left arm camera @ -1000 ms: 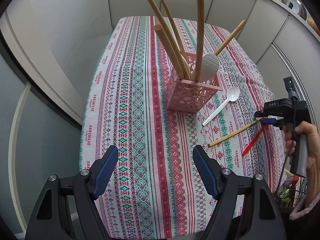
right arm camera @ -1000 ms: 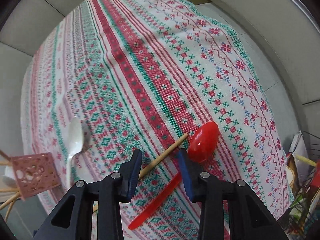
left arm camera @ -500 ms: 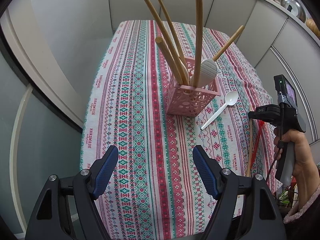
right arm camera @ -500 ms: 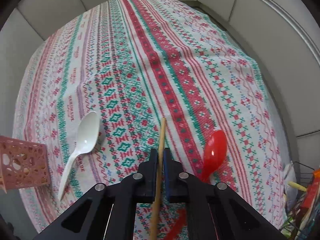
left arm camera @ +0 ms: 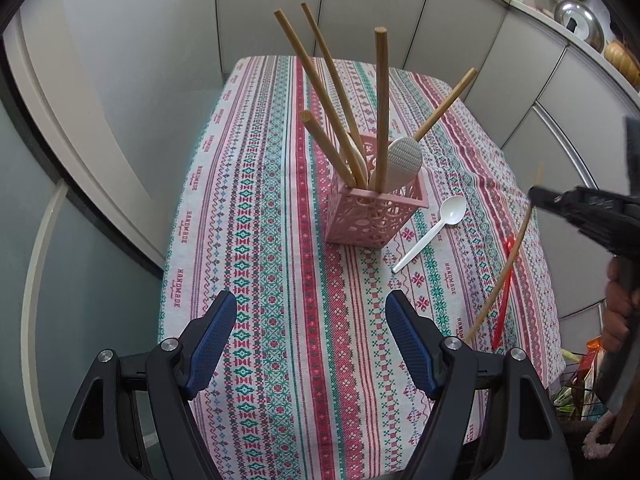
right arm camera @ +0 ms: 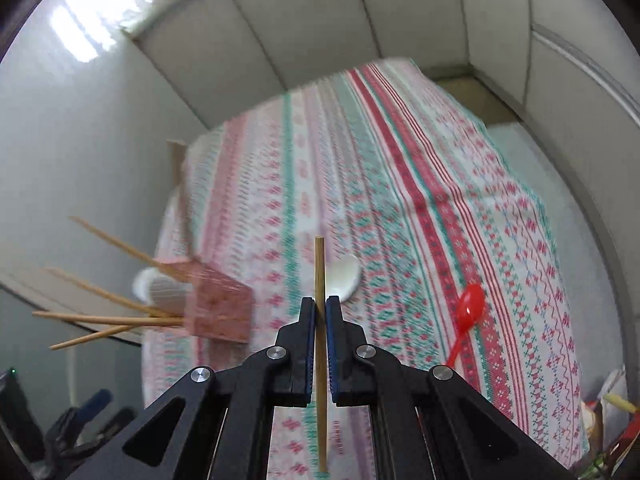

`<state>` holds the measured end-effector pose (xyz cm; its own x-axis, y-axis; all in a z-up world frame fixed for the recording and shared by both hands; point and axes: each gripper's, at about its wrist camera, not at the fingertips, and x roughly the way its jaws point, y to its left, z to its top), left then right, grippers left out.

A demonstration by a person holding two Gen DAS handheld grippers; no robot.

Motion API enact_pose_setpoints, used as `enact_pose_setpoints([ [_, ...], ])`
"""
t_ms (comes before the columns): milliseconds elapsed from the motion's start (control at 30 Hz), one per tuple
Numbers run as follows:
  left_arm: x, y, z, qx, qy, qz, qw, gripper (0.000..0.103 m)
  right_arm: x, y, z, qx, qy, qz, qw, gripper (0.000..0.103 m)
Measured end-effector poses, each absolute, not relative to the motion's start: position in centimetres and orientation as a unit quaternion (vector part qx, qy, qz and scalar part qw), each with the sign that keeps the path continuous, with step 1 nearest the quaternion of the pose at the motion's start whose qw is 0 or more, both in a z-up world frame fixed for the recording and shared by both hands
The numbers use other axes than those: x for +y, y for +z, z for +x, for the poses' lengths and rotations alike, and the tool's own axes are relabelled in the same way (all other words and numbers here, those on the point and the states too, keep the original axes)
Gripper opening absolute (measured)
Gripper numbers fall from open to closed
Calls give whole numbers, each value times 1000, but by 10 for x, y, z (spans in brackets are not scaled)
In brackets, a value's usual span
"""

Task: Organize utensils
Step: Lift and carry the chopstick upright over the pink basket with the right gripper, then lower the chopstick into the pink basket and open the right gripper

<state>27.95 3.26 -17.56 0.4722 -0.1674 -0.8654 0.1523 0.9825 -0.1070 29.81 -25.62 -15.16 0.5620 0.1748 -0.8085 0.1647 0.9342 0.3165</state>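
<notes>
A pink lattice holder (left arm camera: 372,216) stands mid-table with several wooden sticks (left arm camera: 382,108) and a white ridged scoop (left arm camera: 404,162) in it; the right wrist view shows the holder (right arm camera: 220,308) at the left. My right gripper (right arm camera: 319,312) is shut on a wooden chopstick (right arm camera: 319,268), lifted above the cloth; that chopstick also shows in the left wrist view (left arm camera: 504,272). A white spoon (left arm camera: 432,232) and a red spoon (right arm camera: 466,316) lie on the cloth. My left gripper (left arm camera: 310,340) is open and empty over the table's near edge.
The striped tablecloth (left arm camera: 256,240) covers the table, with grey cabinet panels (left arm camera: 460,32) around it. A wire basket with packets (left arm camera: 576,384) sits off the right edge. A shelf with a metal lid (left arm camera: 580,28) is at the upper right.
My right gripper closed on the chopstick, lifted it off the cloth and swung toward the holder. The red spoon stayed on the cloth. My left gripper stayed open in place.
</notes>
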Motion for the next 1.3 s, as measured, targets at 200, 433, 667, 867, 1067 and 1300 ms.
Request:
enact_pose_setpoints([
  [200,37,-172,280,497,-89,-15,863,79,-224,-85,289,375,36,146,915,5],
  [433,39,-172,281,496,-83,-18,864,79,-207,-31,287,285,46,138,947,5],
  [667,38,-172,281,495,-85,-16,865,79,-191,-28,295,246,61,138,958,5],
  [867,40,-172,281,497,-84,-20,864,79,-172,-60,314,274,60,102,954,5],
  [1067,39,-171,281,494,-85,-22,865,79,-145,-75,318,289,66,54,954,5],
  [1300,39,-168,280,492,-84,-23,866,79,-132,-87,322,305,72,36,949,6],
])
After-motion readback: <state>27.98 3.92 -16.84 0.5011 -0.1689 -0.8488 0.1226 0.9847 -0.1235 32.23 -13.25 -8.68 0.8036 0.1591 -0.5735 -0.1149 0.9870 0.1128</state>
